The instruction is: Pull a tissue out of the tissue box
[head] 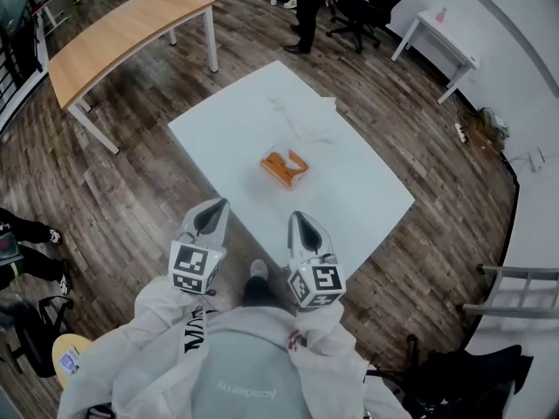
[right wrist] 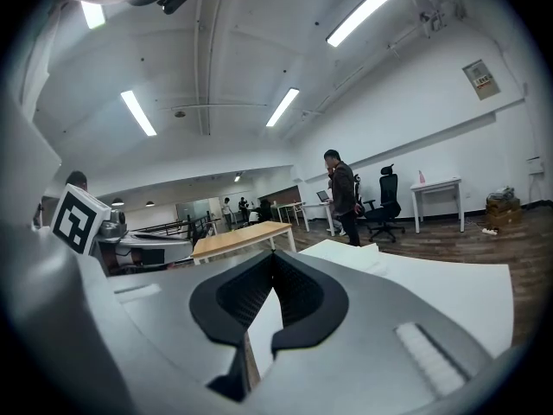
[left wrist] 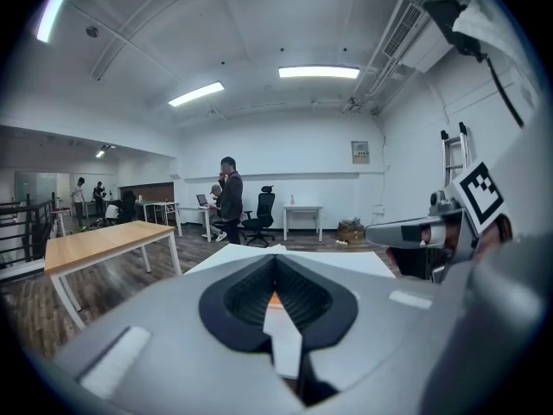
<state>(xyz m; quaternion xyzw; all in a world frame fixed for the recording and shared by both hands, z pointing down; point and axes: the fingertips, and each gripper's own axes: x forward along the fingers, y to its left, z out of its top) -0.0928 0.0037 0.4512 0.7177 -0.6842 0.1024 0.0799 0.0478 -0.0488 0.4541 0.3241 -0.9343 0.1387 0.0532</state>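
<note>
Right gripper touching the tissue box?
Apart. The head view shows the right gripper over the near corner of the table. A stretch of bare white tabletop lies between it and the orange tissue box.

Two grey two-jaw tools in play: the left gripper (head: pixel 212 209) and the right gripper (head: pixel 298 223). Just ahead of them is one white square table (head: pixel 367 190) with one orange tissue box (head: pixel 284 168) on it. Past the box lie loose white tissues (head: pixel 301 120), too pale to count. Farther off: one long wood-topped table (head: pixel 122 33), one small white desk (head: pixel 437 31), at least one black office chair (head: pixel 354 11) and one standing person (head: pixel 310 3).
</note>
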